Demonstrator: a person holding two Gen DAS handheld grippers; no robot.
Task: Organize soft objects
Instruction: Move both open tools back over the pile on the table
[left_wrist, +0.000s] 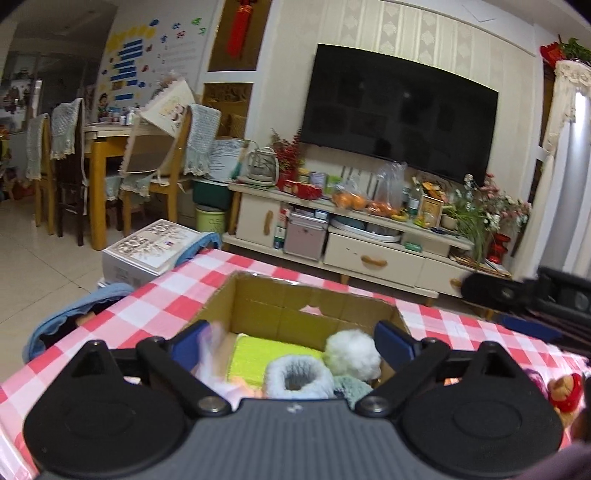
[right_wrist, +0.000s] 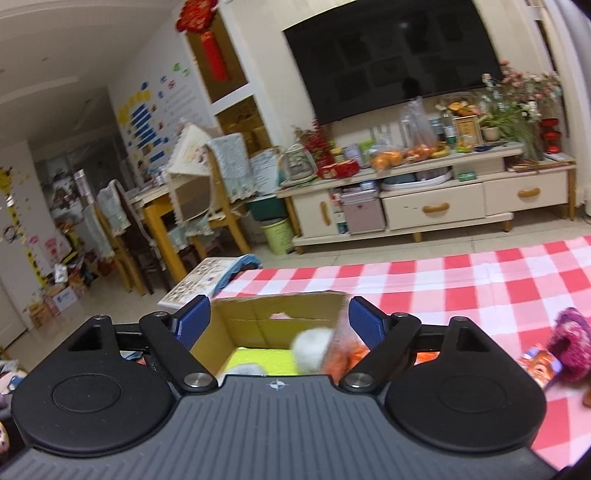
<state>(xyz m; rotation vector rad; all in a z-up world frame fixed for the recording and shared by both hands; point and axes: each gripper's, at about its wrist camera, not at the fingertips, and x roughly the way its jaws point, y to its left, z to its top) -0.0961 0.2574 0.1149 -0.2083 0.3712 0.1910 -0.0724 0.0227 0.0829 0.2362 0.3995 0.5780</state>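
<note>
Left gripper (left_wrist: 291, 341) and right gripper (right_wrist: 279, 325) are spread wide, nothing clasped. Ahead, below both: open brown corrugated cardboard box (left_wrist: 255, 291), ragged-rimmed, holding a fluffy white pompom (left_wrist: 352, 352), a ribbed grey-white knit cuff (left_wrist: 299, 376) and a flat lime-green cloth (left_wrist: 255, 354). A blurred pale pink soft item (left_wrist: 212, 354) is seen beside the left finger. Checked red-white tablecloth (right_wrist: 480, 284) lies bare to the right.

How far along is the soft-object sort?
Done: yellow-green cloth, white pom-pom and grey fuzzy ring lie in the cardboard box. In hand: nothing; left gripper and right gripper are open. Left: magenta fuzzy item and red plush on the checked tablecloth.
</note>
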